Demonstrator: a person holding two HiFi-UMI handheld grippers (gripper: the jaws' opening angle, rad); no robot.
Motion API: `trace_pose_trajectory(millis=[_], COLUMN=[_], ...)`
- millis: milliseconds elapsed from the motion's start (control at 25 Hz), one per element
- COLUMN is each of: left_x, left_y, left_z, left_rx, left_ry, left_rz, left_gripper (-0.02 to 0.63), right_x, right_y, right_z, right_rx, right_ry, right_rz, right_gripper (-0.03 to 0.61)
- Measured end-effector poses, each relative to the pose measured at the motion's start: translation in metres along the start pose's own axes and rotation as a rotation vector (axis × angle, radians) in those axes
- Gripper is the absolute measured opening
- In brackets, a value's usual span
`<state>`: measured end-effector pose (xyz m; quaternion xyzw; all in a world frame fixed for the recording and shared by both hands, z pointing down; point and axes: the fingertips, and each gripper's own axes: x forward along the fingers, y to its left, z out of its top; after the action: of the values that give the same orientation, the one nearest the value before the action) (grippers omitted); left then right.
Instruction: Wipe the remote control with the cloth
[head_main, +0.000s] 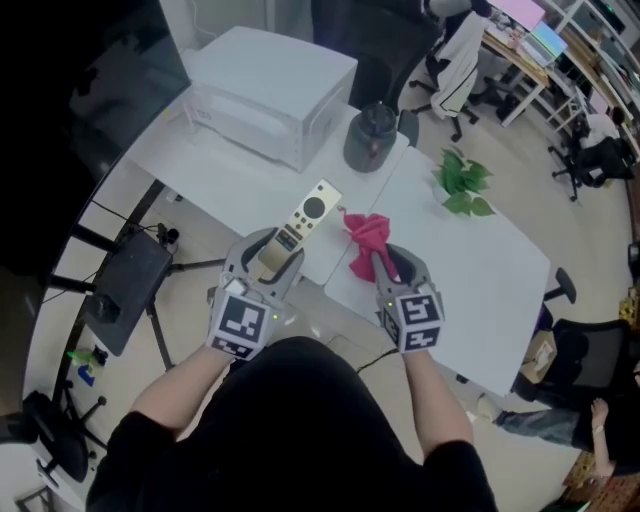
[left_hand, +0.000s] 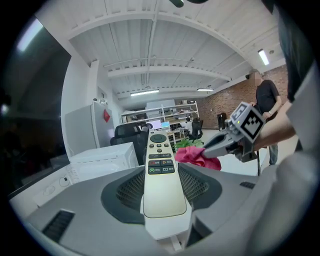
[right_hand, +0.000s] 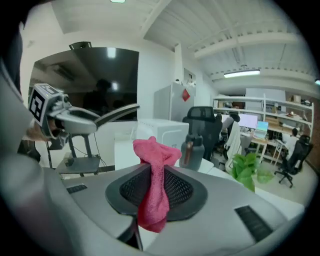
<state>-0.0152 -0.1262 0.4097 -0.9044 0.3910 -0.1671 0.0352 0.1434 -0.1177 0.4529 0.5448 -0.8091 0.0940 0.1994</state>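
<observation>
A cream remote control (head_main: 297, 225) (left_hand: 160, 170) lies between the jaws of my left gripper (head_main: 272, 262) (left_hand: 161, 197), buttons up, its far end sticking out past the jaws above the white table (head_main: 480, 290). A pink cloth (head_main: 366, 243) (right_hand: 154, 185) is pinched in my right gripper (head_main: 385, 268) (right_hand: 152, 197), bunched above the jaws and hanging below them. In the left gripper view the cloth (left_hand: 196, 156) sits just right of the remote's far end. Both grippers are held up in front of the person, side by side.
On the table stand a white box-shaped appliance (head_main: 270, 90), a dark grey jug (head_main: 370, 135) and a green leafy plant (head_main: 462, 185). A black stand with a tray (head_main: 125, 290) is at the left of the table. Office chairs (head_main: 590, 150) stand at the far right.
</observation>
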Motion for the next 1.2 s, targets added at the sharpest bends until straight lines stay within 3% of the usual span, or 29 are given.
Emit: trace_pose_trajectory(millis=[200, 360, 880, 1200], left_x=[0.004, 0.007, 0.005, 0.0], left_y=[0.006, 0.007, 0.001, 0.0], left_z=[-0.001, -0.002, 0.003, 0.007], left_rx=[0.006, 0.037, 0.087, 0.142], left_ry=[0.001, 0.002, -0.013, -0.023], left_rz=[0.022, 0.022, 0.024, 0.04], left_gripper=[0.209, 0.209, 0.209, 0.209], right_x=[-0.033, -0.046, -0.025, -0.009], right_y=[0.04, 0.072, 0.143, 0.158], right_z=[0.085, 0.122, 0.119, 0.117], right_rx=[-0.159, -0.29, -0.483, -0.561], right_ry=[-0.212, -0.28, -0.171, -0.088], right_rz=[0.074, 0.118, 0.256, 0.281], right_gripper=[0.077, 0.077, 0.078, 0.078])
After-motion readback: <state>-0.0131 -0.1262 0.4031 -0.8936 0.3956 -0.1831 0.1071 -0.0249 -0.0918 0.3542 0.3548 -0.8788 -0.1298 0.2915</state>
